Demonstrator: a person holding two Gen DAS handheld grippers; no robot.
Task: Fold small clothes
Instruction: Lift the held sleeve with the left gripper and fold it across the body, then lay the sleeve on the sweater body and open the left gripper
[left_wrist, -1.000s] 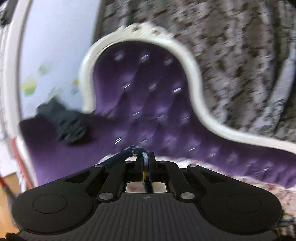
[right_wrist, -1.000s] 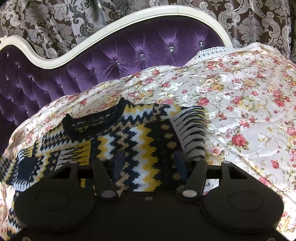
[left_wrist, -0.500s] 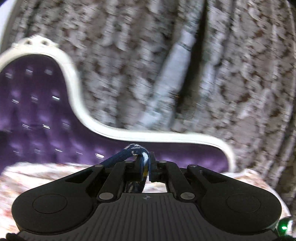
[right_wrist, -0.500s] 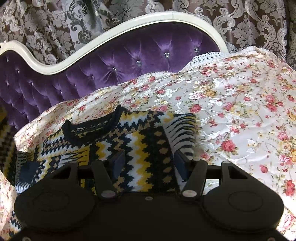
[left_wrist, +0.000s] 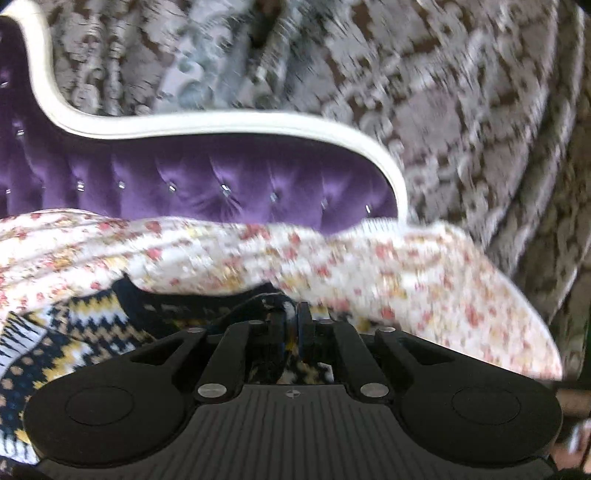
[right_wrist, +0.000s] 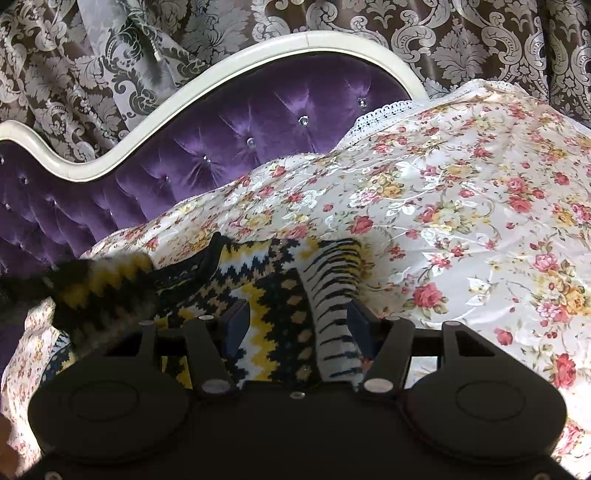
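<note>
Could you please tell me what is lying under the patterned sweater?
The sweater lies on a floral sheet, which shows around it. Whatever is beneath the sheet is covered. The left gripper pinches a sweater edge.

Bare floral bedspread (right_wrist: 461, 206) lay open to the right of the sweater (right_wrist: 269, 295), giving free passage there. Behind, the purple tufted headboard (right_wrist: 229, 147) and the damask curtain (right_wrist: 480, 44) closed off the far side. On the left, a blurred raised sleeve (right_wrist: 103, 291) crossed the way over the sweater.
</note>
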